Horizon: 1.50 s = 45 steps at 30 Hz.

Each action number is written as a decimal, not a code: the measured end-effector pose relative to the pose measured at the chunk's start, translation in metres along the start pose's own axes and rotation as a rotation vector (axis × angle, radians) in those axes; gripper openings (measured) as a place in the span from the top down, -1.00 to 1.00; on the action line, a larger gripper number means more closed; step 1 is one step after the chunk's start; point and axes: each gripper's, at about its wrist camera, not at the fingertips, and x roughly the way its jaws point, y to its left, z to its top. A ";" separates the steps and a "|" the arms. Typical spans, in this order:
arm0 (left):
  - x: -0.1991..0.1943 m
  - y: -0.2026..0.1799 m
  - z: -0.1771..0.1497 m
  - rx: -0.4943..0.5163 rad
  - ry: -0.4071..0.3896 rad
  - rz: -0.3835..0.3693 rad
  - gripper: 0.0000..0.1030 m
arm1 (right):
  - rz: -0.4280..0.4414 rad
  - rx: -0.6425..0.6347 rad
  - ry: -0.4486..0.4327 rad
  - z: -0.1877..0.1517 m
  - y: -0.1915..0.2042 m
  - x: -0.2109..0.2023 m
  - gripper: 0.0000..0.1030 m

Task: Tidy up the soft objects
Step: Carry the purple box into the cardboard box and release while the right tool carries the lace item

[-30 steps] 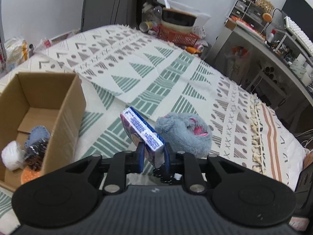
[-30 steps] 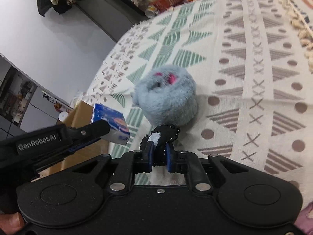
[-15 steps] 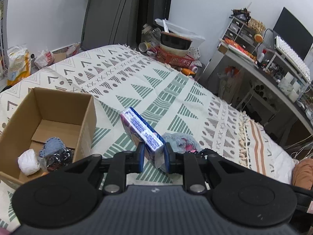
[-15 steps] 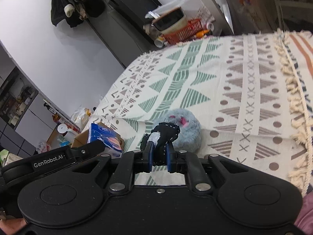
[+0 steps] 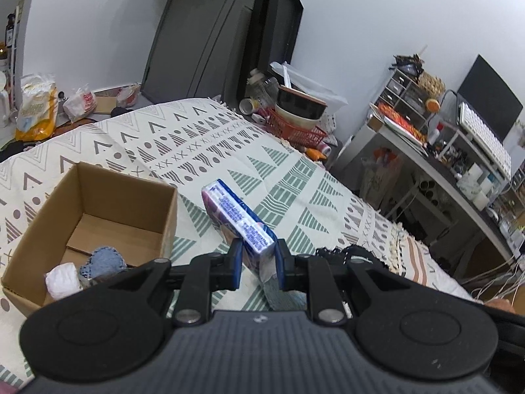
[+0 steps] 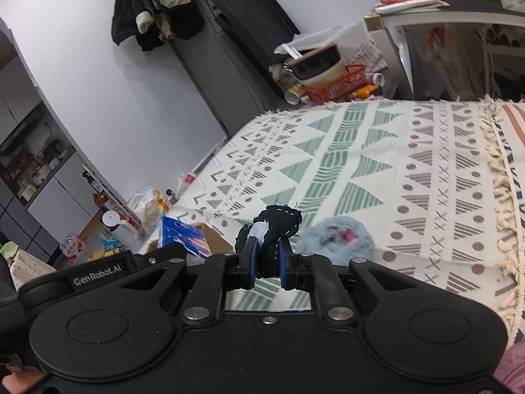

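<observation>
My left gripper (image 5: 257, 257) is shut on a blue and white tissue pack (image 5: 238, 218), held above the patterned bedspread (image 5: 288, 193). Down to its left stands an open cardboard box (image 5: 98, 210) holding a white wad (image 5: 62, 279) and a denim heart patch (image 5: 105, 261). My right gripper (image 6: 266, 257) is shut on a small black fabric piece (image 6: 279, 221) with white stitching. A fluffy grey-blue plush (image 6: 334, 238) with pink spots lies on the bedspread (image 6: 377, 164) just right of it. The left gripper (image 6: 183, 256) with the tissue pack (image 6: 183, 234) shows at the right wrist view's lower left.
A red basket (image 5: 295, 129) with stacked bowls stands past the bed's far edge. A cluttered desk (image 5: 443, 151) with a monitor runs along the right. Bags (image 5: 36, 108) lie on the floor at the left. A dark panel (image 5: 229, 29) leans on the wall.
Both grippers have risen with their loads, so the bed, box and plush sit lower and farther away. The plush has almost dropped out of the left wrist view.
</observation>
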 end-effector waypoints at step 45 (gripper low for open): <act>0.001 0.142 0.032 -0.408 -0.034 0.124 0.62 | 0.135 -0.083 0.093 -0.012 0.115 0.101 0.74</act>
